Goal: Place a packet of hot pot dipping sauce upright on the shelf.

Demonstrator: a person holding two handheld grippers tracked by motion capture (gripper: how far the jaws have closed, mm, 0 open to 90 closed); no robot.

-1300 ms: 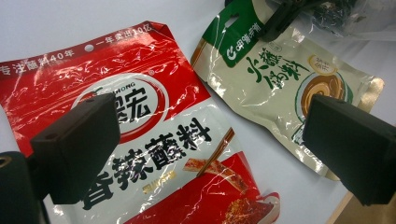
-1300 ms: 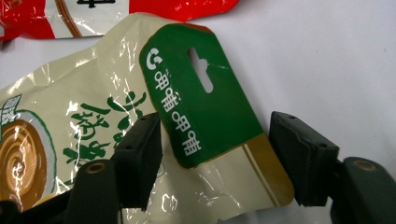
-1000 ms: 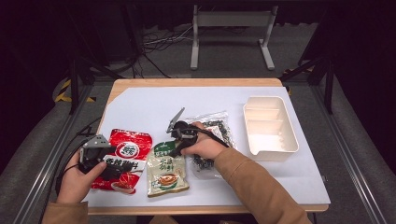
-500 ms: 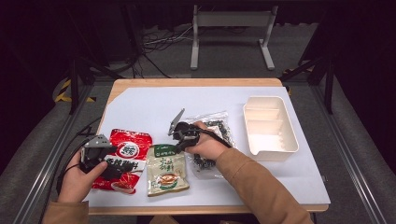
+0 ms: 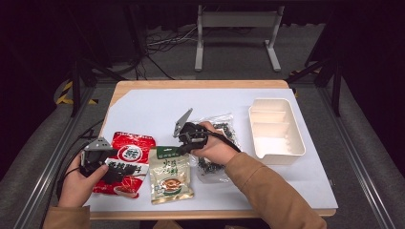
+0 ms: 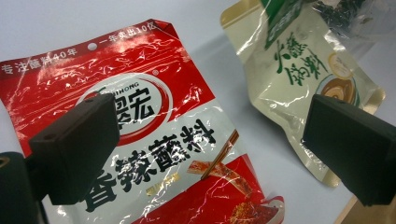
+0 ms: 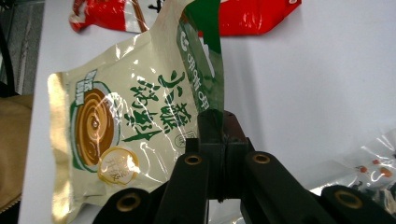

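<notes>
A beige and green soup packet (image 5: 169,174) lies at the table's front. My right gripper (image 5: 181,150) is shut on its green top edge, which it holds lifted off the table. In the right gripper view the jaws (image 7: 218,126) pinch the folded green strip of the packet (image 7: 130,121). A red spice packet (image 5: 129,157) lies to the left of it. My left gripper (image 5: 112,171) hovers over the red packet (image 6: 154,140), open (image 6: 210,140), with nothing between the pads.
A clear bag of dark dried bits (image 5: 220,130) lies under the right hand. A white divided tray (image 5: 277,150) stands at the right. The table's front edge runs close to the packets. White table surface stretches behind them.
My right gripper has shut on the green top of the beige packet and risen a little, lifting that edge. The left gripper has stayed put.
</notes>
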